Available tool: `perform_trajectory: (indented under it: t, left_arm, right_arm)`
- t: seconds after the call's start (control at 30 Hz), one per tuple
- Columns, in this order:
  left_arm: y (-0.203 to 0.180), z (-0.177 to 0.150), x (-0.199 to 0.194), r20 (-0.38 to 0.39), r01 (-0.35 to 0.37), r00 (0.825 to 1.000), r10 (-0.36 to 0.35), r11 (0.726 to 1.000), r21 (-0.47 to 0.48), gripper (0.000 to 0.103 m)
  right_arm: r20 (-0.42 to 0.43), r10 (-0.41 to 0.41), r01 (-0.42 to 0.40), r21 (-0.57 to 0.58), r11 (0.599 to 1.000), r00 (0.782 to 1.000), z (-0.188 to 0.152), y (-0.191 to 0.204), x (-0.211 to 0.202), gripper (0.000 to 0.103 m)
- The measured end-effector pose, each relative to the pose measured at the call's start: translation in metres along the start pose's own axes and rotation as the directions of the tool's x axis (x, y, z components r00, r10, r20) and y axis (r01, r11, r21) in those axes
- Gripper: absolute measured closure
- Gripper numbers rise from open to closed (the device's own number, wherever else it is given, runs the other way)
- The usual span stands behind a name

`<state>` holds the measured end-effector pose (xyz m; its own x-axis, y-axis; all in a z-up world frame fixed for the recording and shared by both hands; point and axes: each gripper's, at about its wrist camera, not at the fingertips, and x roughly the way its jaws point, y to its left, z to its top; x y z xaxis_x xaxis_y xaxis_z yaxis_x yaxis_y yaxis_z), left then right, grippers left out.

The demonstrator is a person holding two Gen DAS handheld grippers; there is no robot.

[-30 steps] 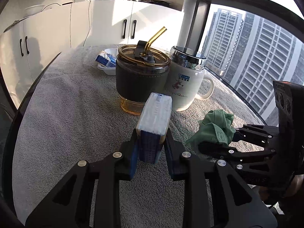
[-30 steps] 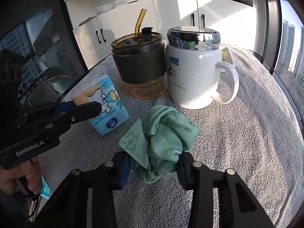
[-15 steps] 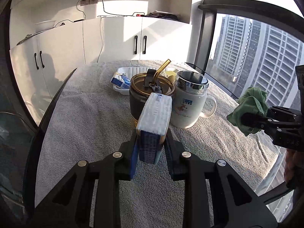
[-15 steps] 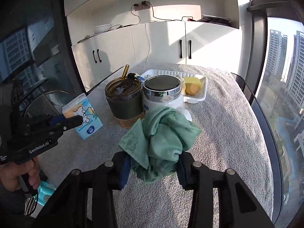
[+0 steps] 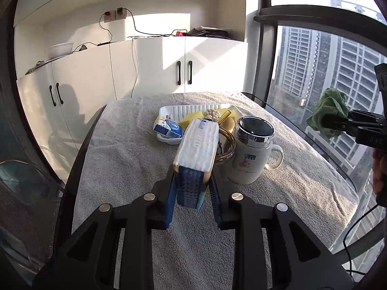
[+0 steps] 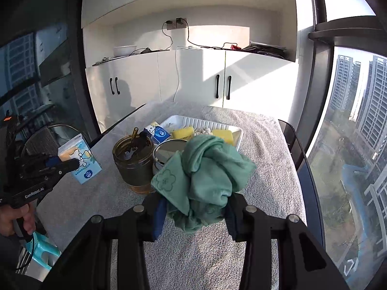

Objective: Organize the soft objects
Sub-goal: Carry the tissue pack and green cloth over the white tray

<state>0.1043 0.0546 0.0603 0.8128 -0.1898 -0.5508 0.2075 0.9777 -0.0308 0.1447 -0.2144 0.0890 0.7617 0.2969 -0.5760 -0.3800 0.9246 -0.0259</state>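
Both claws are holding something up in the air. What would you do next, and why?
Probably carry the green cloth in the right gripper forward over the mug to the white tray, since soft sponges already lie there; the left gripper holds the tissue pack.

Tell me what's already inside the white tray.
In the white tray: a blue tissue pack, two yellow sponges, a whitish knotted item. The green cloth covers the tray's near middle.
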Motion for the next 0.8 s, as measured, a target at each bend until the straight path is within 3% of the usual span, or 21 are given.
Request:
perform_trajectory:
  t: [0.2, 0.33, 0.6, 0.8]
  left_arm:
    - [0.03, 0.052, 0.011, 0.045, -0.039, 0.998, 0.037, 0.999, 0.034, 0.08]
    - [0.039, 0.095, 0.041, 0.034, -0.038, 0.999, 0.035, 0.995, 0.093, 0.08]
    - [0.049, 0.154, 0.148, -0.072, 0.012, 0.997, -0.001, 0.988, 0.154, 0.08]
    - [0.044, 0.163, 0.229, -0.152, 0.052, 0.988, -0.024, 0.982, 0.181, 0.08]
  right_arm:
    - [0.021, -0.034, 0.035, -0.04, 0.999, 0.999, 0.045, -0.028, 0.013, 0.06]
    - [-0.009, -0.016, 0.016, -0.069, 0.997, 1.0, 0.077, -0.044, 0.04, 0.06]
    - [-0.133, 0.044, -0.063, -0.138, 0.989, 0.99, 0.125, -0.054, 0.129, 0.059]
    - [-0.261, 0.129, -0.175, -0.16, 0.971, 0.957, 0.131, -0.043, 0.208, 0.059]
